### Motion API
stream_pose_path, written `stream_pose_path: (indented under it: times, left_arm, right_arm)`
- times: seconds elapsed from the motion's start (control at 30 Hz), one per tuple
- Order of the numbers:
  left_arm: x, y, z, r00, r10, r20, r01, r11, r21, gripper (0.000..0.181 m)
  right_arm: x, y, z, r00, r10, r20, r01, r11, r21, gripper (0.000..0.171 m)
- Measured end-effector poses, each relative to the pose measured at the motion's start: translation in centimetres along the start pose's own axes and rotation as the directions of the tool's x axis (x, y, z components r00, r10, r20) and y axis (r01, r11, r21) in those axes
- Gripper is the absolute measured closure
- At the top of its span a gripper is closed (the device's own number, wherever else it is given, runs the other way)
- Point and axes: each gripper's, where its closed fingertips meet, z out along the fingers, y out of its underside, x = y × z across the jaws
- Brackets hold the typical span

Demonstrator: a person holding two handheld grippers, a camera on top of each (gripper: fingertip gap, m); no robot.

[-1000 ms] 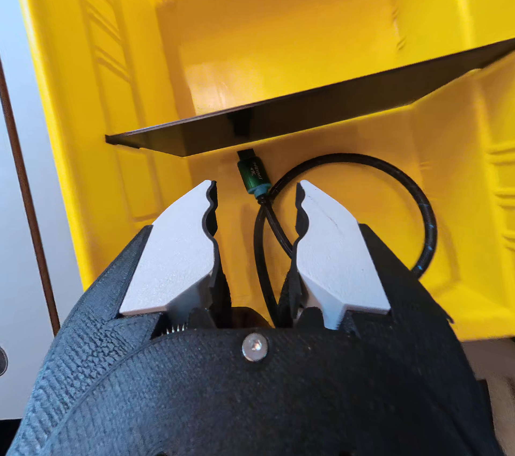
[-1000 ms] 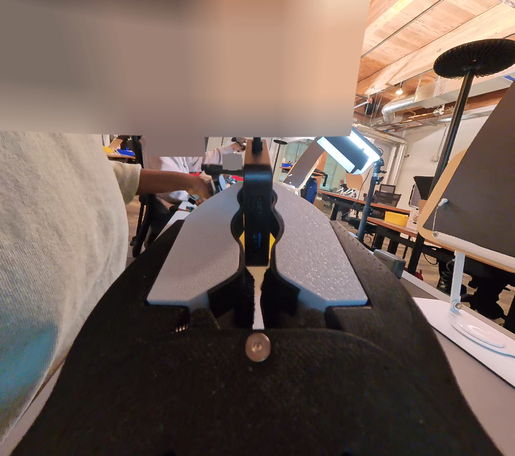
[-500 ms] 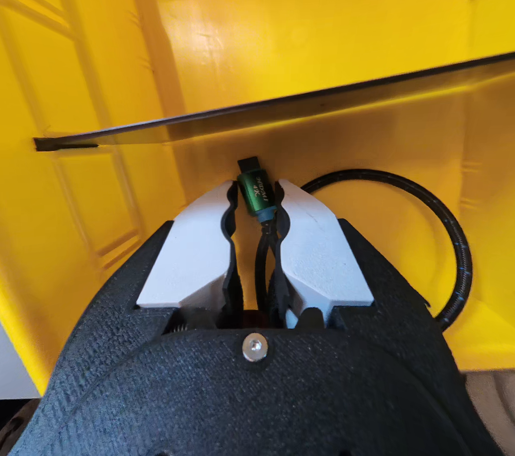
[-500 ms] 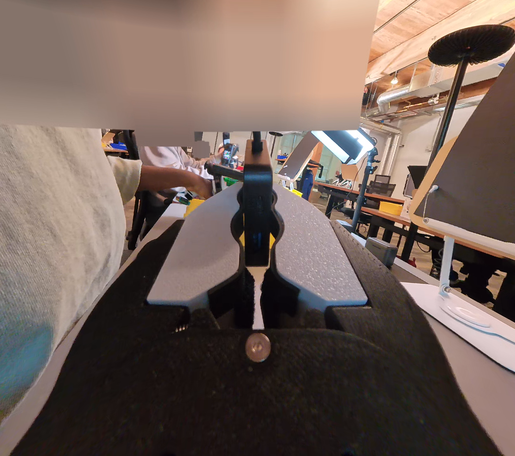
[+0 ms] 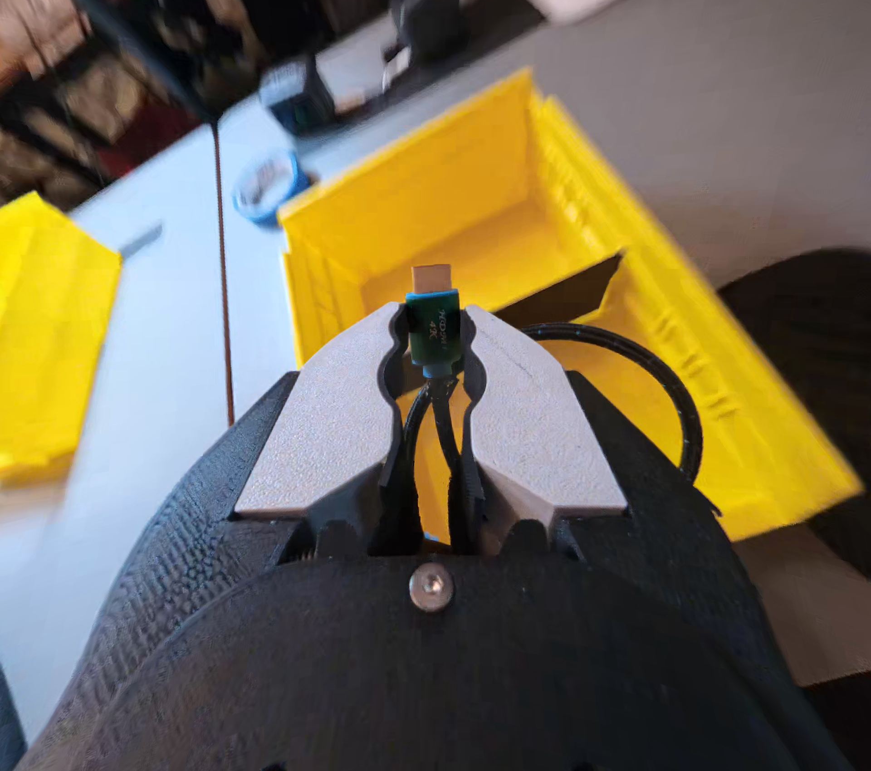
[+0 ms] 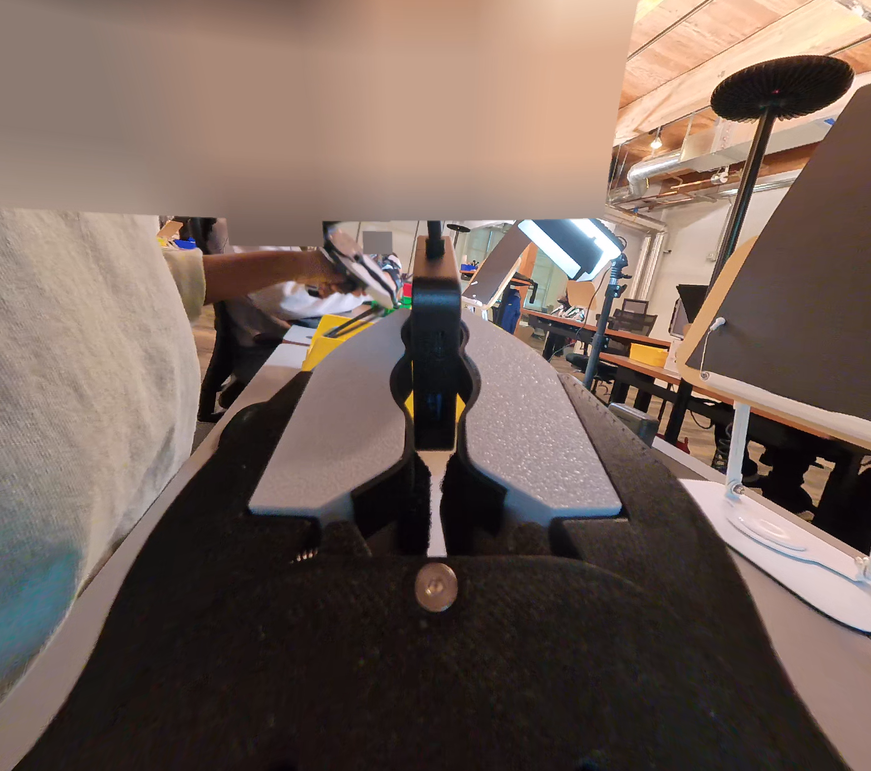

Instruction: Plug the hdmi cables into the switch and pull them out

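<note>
My left gripper is shut on a green HDMI plug, whose gold connector tip sticks out past the fingertips. It is held above a yellow bin. The plug's black cable loops back down into the bin, in front of a black divider. My right gripper is shut on the black switch box, held edge-on and upright, with a black cable at its top. The left gripper also shows far off in the right wrist view, over the bin.
A second yellow bin sits to the left, with a blue tape roll and a thin brown cord on the white table. A person's light shirt fills the left of the right wrist view. A white lamp base and dark panel stand at right. The left gripper's tips are roughly 45 cm from the right gripper's.
My left gripper closed on the green plug inside the bin and lifted it up and out, cable trailing. The right gripper kept holding the switch, almost still.
</note>
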Motion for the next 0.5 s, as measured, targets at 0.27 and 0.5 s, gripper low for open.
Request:
stream_pose_path:
  times: [0.27,0.5]
  left_arm:
    - [7.8,-13.7,-10.2,0.943,0.237,-0.233,-0.115,0.891,0.439,0.161]
    - [22.9,-9.3,-6.8,0.688,0.439,-0.578,-0.426,0.889,0.168,0.161]
  right_arm:
    - [-0.8,-1.2,0.0,1.0,-0.031,-0.003,0.031,0.999,0.023,0.157]
    - [-1.5,-2.8,-1.3,0.998,-0.049,-0.031,0.051,0.997,0.061,0.157]
